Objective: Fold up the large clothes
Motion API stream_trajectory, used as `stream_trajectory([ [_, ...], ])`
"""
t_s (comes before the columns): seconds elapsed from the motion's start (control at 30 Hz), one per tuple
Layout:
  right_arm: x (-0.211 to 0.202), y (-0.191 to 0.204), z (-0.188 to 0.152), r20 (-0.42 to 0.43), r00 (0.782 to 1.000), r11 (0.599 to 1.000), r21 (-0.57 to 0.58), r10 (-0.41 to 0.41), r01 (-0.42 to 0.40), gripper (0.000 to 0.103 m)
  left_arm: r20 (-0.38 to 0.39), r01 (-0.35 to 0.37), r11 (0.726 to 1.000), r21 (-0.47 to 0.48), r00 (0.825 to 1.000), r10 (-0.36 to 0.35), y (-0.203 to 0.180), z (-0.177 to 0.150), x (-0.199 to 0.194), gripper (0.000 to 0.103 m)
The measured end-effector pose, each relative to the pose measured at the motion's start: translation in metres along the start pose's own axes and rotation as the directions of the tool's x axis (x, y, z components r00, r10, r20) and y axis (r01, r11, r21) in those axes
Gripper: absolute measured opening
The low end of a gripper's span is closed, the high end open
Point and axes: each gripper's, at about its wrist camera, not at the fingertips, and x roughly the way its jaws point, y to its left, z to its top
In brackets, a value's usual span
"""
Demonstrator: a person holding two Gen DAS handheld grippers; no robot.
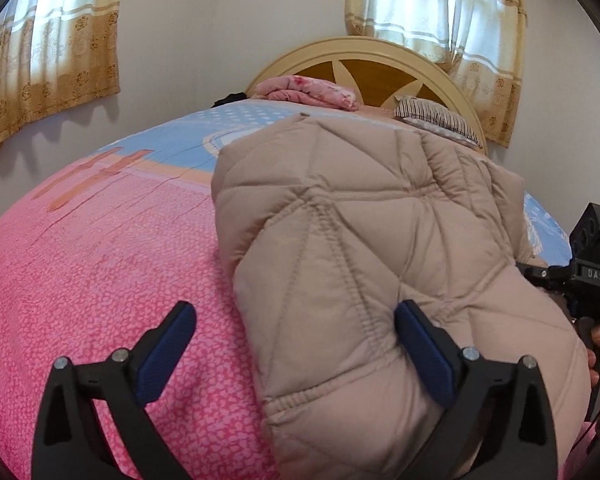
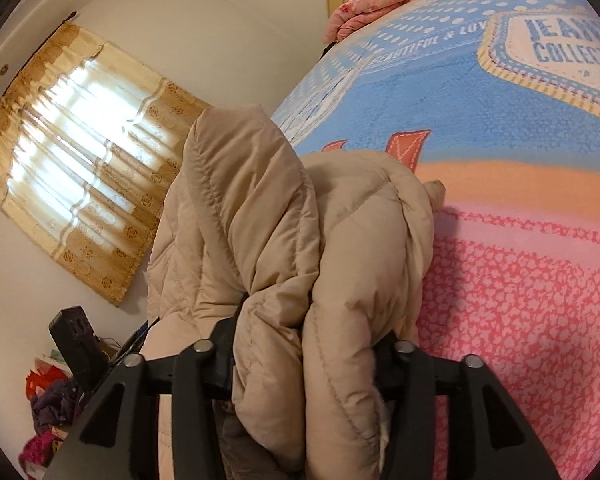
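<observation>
We spread our left fingers (image 1: 296, 350) beside the coat (image 1: 360, 220) on the bed (image 1: 80, 260); right fingers (image 2: 304, 356) hold a bunched fold between them, whether pinched or slack we cannot tell.

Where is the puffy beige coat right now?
The puffy beige coat lies folded on the pink and blue bedspread, right of centre in the left wrist view, stretching toward the headboard.

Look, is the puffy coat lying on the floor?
No, the coat lies on the bed, spread over its pink and blue cover, in front of the headboard.
</observation>
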Motion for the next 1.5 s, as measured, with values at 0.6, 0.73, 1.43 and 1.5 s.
stream_trajectory([
  [0.6, -0.120, 0.097, -0.049, 0.251, 0.951, 0.963, -0.156, -0.177, 0.221, 0.068, 0.159, -0.008, 0.997, 0.082, 0.987, -0.005, -0.023, -0.001, -0.120, 0.103],
  [0.73, -0.146, 0.139, -0.074, 0.318, 0.932, 0.938, -0.236, -0.174, 0.255, 0.070, 0.219, 0.014, 0.997, 0.078, 0.975, -0.031, -0.027, 0.002, -0.152, 0.103],
  [1.43, -0.180, 0.218, -0.113, 0.417, 0.899, 0.883, -0.363, -0.134, 0.299, 0.074, 0.352, 0.074, 0.995, 0.073, 0.931, -0.095, -0.026, 0.016, -0.194, 0.103],
  [1.5, -0.181, 0.219, -0.115, 0.416, 0.899, 0.881, -0.365, -0.134, 0.301, 0.074, 0.353, 0.075, 0.994, 0.075, 0.931, -0.096, -0.025, 0.016, -0.194, 0.103],
])
